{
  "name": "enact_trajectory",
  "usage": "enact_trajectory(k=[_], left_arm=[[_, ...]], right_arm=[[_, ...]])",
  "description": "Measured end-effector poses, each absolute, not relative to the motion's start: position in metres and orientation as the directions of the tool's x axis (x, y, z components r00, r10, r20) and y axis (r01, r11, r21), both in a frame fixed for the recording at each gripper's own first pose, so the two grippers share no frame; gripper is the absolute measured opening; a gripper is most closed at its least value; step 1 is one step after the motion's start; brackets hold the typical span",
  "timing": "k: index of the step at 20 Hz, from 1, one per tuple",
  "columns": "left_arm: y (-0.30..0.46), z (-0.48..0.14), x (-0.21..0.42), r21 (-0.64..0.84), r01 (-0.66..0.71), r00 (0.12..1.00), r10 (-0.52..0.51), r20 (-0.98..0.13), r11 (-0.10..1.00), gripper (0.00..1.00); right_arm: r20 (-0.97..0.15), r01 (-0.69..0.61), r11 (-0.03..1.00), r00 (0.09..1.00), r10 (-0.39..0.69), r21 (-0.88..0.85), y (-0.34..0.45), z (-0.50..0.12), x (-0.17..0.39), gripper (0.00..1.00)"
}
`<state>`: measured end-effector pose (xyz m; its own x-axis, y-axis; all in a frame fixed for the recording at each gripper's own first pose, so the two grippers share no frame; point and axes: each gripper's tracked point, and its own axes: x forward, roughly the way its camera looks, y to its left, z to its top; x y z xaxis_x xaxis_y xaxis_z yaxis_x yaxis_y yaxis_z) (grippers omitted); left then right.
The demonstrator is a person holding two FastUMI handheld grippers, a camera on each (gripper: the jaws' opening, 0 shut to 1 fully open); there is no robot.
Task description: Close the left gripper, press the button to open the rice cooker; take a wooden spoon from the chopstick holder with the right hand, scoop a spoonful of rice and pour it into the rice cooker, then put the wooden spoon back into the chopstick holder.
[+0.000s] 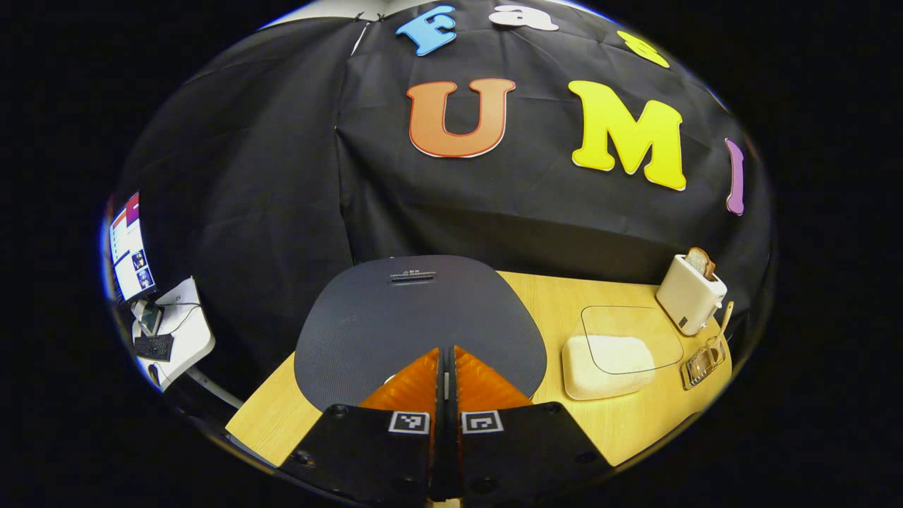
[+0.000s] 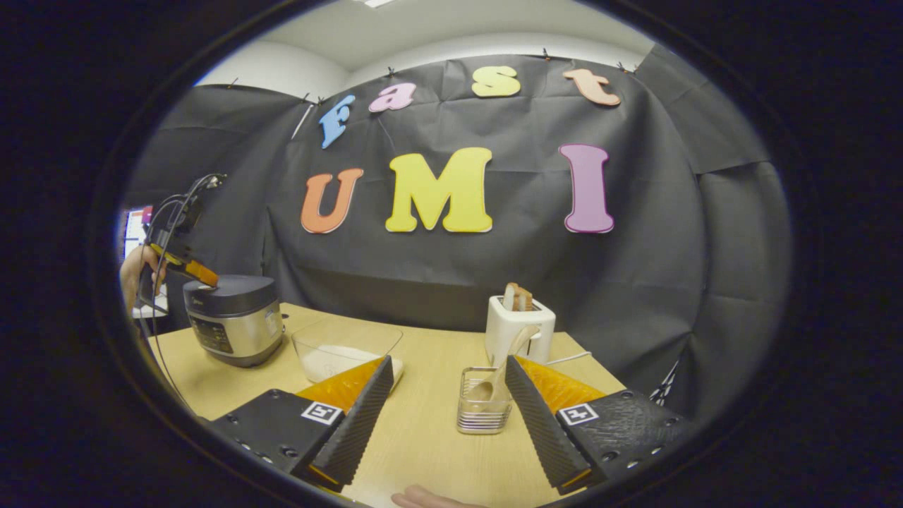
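Note:
The rice cooker's dark lid (image 1: 416, 317) lies shut right under my left gripper (image 1: 446, 351), whose orange fingers are pressed together with nothing between them. In the right gripper view a hand holds that left gripper (image 2: 200, 272) with its tips at the top edge of the silver rice cooker (image 2: 236, 321). My right gripper (image 2: 448, 363) stands open above the table, short of the wire chopstick holder (image 2: 483, 406). The wooden spoon (image 2: 494, 381) stands in the holder. A clear bowl of rice (image 2: 346, 353) sits between cooker and holder. The bowl of rice (image 1: 610, 356), holder (image 1: 702, 365) and spoon (image 1: 724, 321) are at the right.
A white toaster (image 2: 520, 328) with bread in it stands behind the holder, also the toaster (image 1: 690, 293) at far right. The wooden table (image 2: 423, 437) ends close in front. A monitor (image 1: 128, 247) and a small white side table (image 1: 180, 339) stand off to the left.

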<state>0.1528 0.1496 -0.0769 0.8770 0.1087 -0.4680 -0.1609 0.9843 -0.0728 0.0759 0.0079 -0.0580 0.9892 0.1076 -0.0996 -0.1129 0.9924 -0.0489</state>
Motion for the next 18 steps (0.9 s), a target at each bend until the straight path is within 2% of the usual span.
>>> enact_trajectory(k=[7, 12, 18], left_arm=[[0.155, -0.08, 0.146, -0.116, -0.191, 0.854, 0.107, -0.509, 0.975, 0.03], [0.152, -0.087, 0.142, -0.086, -0.188, 0.838, 0.114, -0.534, 0.978, 0.03], [0.153, -0.076, 0.142, -0.089, -0.22, 0.85, 0.146, -0.507, 0.971, 0.03]], right_arm=[[-0.099, -0.156, 0.985, 0.984, 0.148, -0.072, 0.018, -0.068, 0.077, 0.95], [-0.099, -0.164, 0.985, 0.982, 0.159, -0.045, 0.016, -0.069, 0.077, 0.97], [-0.105, -0.169, 0.986, 0.98, 0.168, -0.004, 0.015, -0.069, 0.075, 0.95]])
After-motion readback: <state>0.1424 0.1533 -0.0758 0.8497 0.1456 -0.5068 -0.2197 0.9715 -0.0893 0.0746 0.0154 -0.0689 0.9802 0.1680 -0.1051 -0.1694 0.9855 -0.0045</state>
